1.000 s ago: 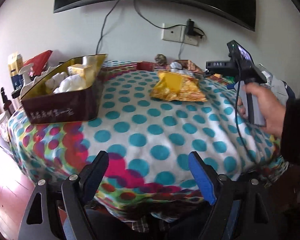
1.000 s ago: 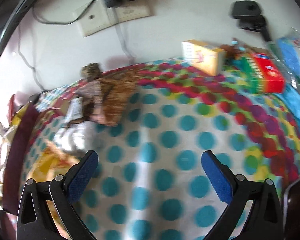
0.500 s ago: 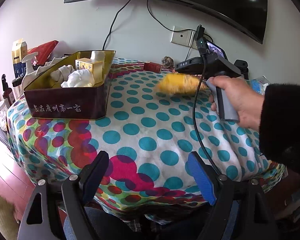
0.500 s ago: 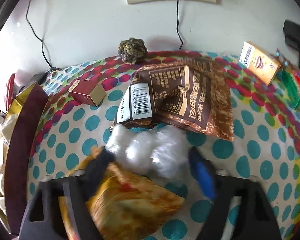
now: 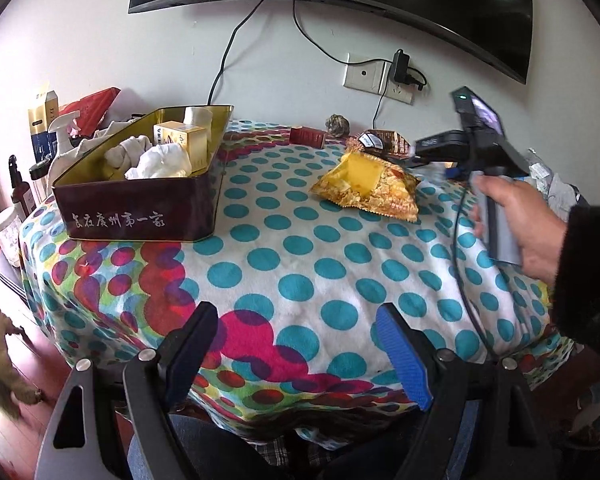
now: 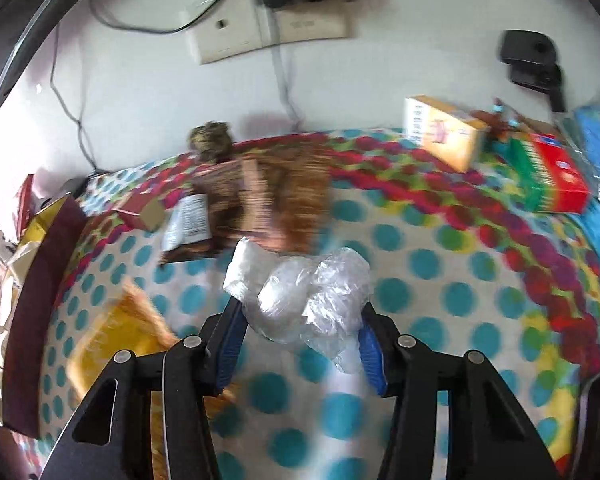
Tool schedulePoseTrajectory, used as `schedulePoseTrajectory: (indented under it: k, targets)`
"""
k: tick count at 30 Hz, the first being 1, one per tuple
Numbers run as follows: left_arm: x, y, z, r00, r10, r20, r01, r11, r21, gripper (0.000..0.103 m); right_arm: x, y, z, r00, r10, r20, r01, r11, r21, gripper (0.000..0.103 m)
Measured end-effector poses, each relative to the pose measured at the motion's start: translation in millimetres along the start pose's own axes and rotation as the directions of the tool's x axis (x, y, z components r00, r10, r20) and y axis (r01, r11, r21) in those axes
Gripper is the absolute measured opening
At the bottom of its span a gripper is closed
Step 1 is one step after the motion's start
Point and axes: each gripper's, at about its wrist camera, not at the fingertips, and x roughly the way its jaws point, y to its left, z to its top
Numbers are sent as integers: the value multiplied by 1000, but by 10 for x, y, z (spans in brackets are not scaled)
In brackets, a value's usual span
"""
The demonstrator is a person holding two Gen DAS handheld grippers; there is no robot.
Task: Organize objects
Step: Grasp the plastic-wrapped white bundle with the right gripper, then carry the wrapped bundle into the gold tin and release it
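My right gripper (image 6: 300, 340) is shut on a crumpled clear plastic bag (image 6: 308, 300) and holds it above the polka-dot tablecloth (image 6: 420, 300). In the left wrist view the right gripper's body (image 5: 480, 148) shows at the right, held by a hand, with its fingers hidden. My left gripper (image 5: 300, 352) is open and empty over the table's front edge. A dark red tin box (image 5: 140, 200) with tissues and a yellow carton stands at the left. A yellow snack bag (image 5: 368, 184) lies mid-table.
A brown snack bag (image 6: 260, 200), a small red box (image 6: 140, 212) and a woven ball (image 6: 212, 144) lie near the wall. A yellow carton (image 6: 444, 132) and a red-green box (image 6: 552, 176) lie at the right. Bottles (image 5: 20, 192) stand left of the table.
My right gripper has closed on the clear plastic bag and lifted it off the cloth, moving back to the right. The left gripper stays open at the front edge.
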Motion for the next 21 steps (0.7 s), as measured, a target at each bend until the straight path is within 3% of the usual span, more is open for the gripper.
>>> schedulePoseTrajectory:
  k: [5,10,14,21]
  targets:
    - [2,-61,-33,1000,17,2,-17,999,30,84,-111,-220,-63,1000,-23,8,23,1000,3,48]
    - [-1,-71,-54,999,36,-4,-36,999,35,84,-198,-193,-96,1000,-21,12,22,1000,-13,48]
    - [-20,-26,-32,998,57,-5,-57,998,13,84,-290,58,-38,999,-8,31,10,998,-61,48]
    - [-79,106,15,996,89,6,-89,995,-38,84,-338,837,71,997,62,41,-55,986,-158,48]
